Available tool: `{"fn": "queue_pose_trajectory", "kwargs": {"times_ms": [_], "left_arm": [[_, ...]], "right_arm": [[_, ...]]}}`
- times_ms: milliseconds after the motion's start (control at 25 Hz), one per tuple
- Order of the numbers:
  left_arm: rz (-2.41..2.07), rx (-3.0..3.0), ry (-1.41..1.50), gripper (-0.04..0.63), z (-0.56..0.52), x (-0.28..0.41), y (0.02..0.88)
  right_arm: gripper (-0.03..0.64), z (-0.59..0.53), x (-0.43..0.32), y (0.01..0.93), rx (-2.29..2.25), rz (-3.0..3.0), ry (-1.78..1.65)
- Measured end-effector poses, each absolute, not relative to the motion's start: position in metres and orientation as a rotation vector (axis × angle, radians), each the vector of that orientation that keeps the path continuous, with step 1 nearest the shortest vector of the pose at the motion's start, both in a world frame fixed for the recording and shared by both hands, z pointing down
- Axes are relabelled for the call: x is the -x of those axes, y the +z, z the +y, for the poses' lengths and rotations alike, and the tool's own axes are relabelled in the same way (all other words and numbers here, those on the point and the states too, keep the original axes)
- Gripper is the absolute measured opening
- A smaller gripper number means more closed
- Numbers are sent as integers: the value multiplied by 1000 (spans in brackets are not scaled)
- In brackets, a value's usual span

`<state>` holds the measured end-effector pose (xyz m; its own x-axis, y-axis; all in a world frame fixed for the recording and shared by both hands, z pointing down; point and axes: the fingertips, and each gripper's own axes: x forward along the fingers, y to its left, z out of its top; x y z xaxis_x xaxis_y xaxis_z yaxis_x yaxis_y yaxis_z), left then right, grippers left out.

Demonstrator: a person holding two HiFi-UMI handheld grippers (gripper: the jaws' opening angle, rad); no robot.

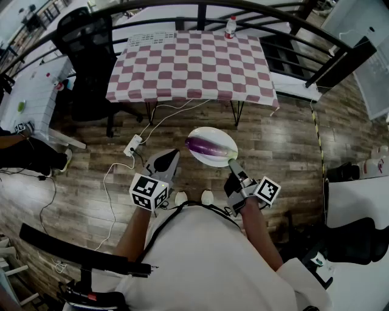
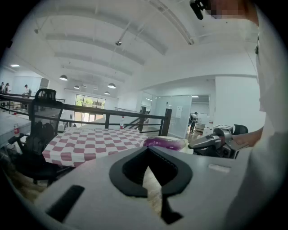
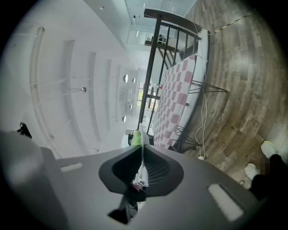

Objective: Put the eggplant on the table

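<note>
A purple eggplant [image 1: 202, 146] lies on a white plate [image 1: 220, 157] held above the wooden floor. My right gripper [image 1: 233, 166] is shut on the plate's near rim. In the right gripper view the plate [image 3: 143, 140] shows edge-on between the jaws of the right gripper [image 3: 142, 150], with the eggplant's green stem [image 3: 136, 137] beside it. My left gripper [image 1: 167, 161] is shut and holds nothing, to the left of the plate. The left gripper view shows the eggplant [image 2: 164, 143] and the right gripper [image 2: 211, 143] past the shut left gripper [image 2: 148, 150]. The checkered table [image 1: 191, 64] stands ahead.
A bottle [image 1: 230, 27] stands at the table's far edge, by a black railing [image 1: 200, 7]. A black office chair [image 1: 91, 54] is left of the table. A power strip [image 1: 132, 146] with white cables lies on the floor. White furniture [image 1: 358, 206] stands at the right.
</note>
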<state>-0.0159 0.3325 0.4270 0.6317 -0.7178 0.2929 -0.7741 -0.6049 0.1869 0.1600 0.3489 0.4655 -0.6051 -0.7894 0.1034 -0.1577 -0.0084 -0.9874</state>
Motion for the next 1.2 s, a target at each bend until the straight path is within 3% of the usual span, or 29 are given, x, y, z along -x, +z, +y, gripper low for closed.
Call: {"fn": "queue_pose_trajectory", "kwargs": {"times_ms": [1200], "left_arm": [[-1271, -2525, 290, 2, 334, 5, 436]], "right_arm": [[25, 339, -176, 464, 926, 1806, -1652]]}}
